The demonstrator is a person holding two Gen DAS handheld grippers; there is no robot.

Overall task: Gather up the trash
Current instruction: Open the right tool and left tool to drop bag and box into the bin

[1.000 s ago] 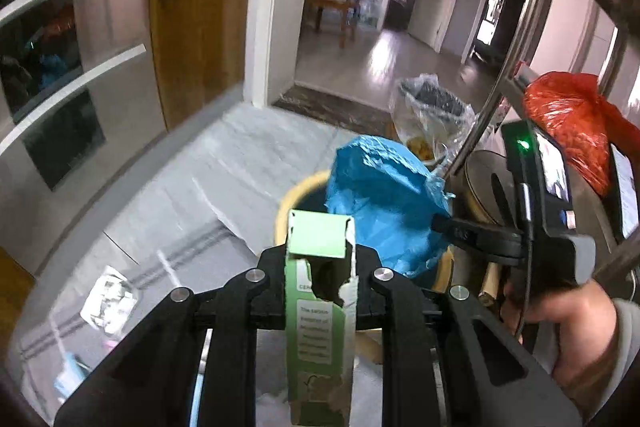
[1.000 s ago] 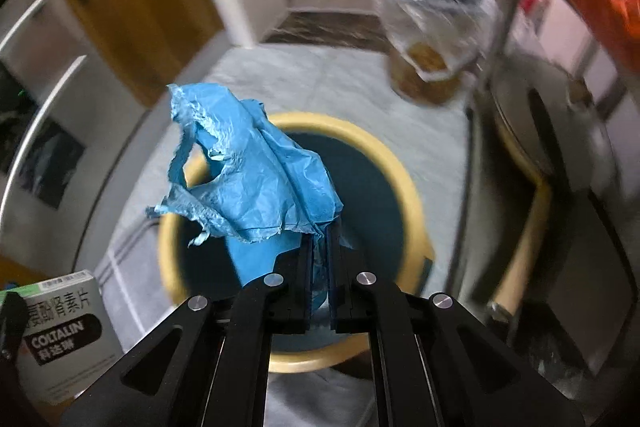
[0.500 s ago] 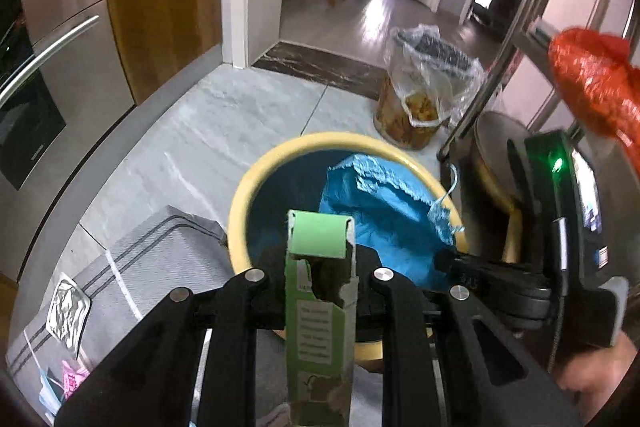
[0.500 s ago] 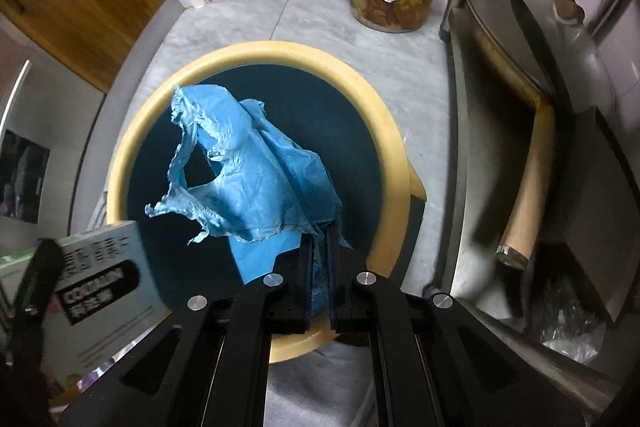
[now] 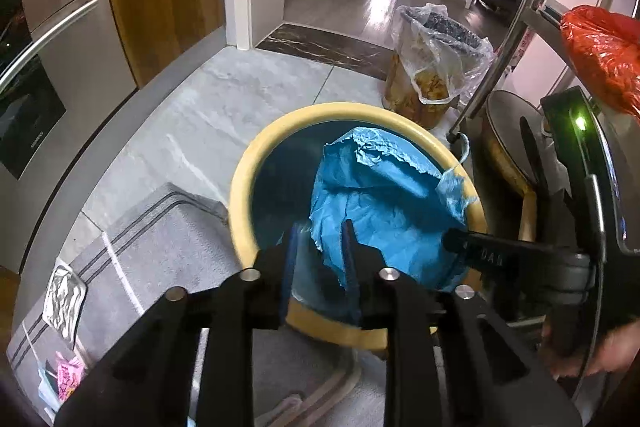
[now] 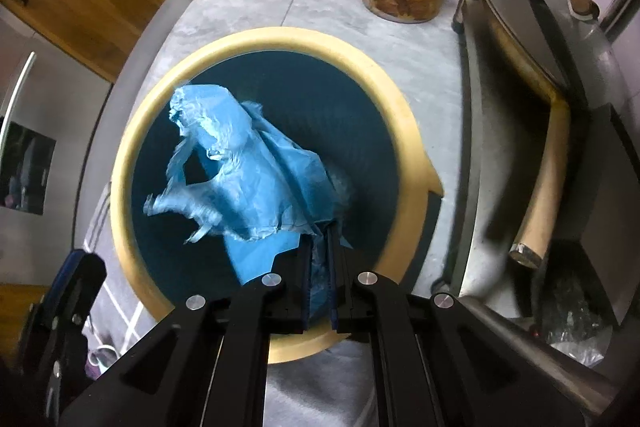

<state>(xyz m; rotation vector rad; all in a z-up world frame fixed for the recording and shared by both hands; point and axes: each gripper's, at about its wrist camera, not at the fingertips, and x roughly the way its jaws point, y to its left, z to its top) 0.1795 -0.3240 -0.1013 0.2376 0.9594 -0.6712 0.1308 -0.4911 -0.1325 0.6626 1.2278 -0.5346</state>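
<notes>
A round bin with a yellow rim (image 5: 256, 163) (image 6: 124, 155) and dark blue inside stands on the floor. My right gripper (image 6: 320, 279) is over the bin, its fingers slightly parted, with a crumpled blue paper (image 6: 248, 183) still between them; the paper (image 5: 384, 203) hangs inside the rim. My left gripper (image 5: 318, 259) is open and empty over the bin's near edge. The green carton is out of sight. In the left wrist view the right gripper (image 5: 520, 259) shows at right.
A grey mat (image 5: 160, 259) lies by the bin with a foil wrapper (image 5: 64, 303) and pink scraps (image 5: 68, 375). A plastic-lined food waste bin (image 5: 432, 67) stands behind. A metal rack with a pan (image 6: 536, 39) and a red bag (image 5: 604, 55) is at right.
My left gripper opened and the green carton is gone from it. Both grippers moved lower over the bin. The right fingers parted slightly around the blue paper.
</notes>
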